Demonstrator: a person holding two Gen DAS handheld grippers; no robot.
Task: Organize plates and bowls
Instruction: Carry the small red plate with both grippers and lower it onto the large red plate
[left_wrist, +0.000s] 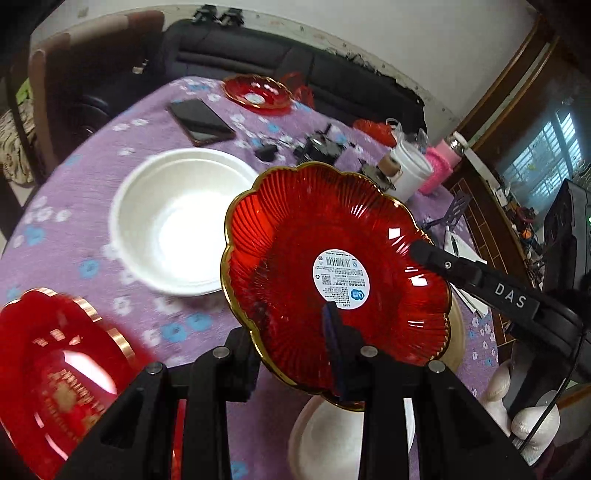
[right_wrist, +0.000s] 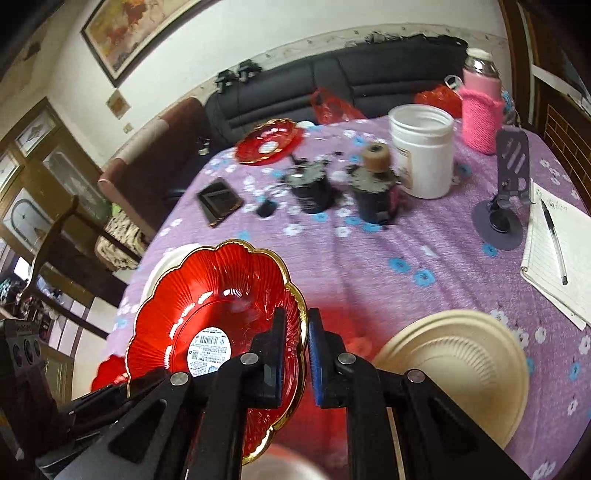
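A red glass plate (left_wrist: 332, 266) with a gold scalloped rim and a white sticker is held above the purple table. My left gripper (left_wrist: 295, 343) is shut on its near edge. My right gripper (right_wrist: 295, 347) is shut on the same plate's (right_wrist: 214, 325) opposite rim; its finger (left_wrist: 443, 264) shows in the left wrist view. A white bowl (left_wrist: 177, 218) sits behind the plate. A second red plate (left_wrist: 55, 373) lies at the near left, a third red plate (left_wrist: 256, 92) at the far edge. A cream plate (right_wrist: 458, 365) lies to the right.
On the purple tablecloth (right_wrist: 369, 258) are a phone (left_wrist: 201, 120), two black devices (right_wrist: 310, 188), a white jar (right_wrist: 423, 151), a pink flask (right_wrist: 480, 107), a phone stand (right_wrist: 506, 192) and a notepad with pen (right_wrist: 554, 254). A dark sofa (right_wrist: 332, 81) stands behind.
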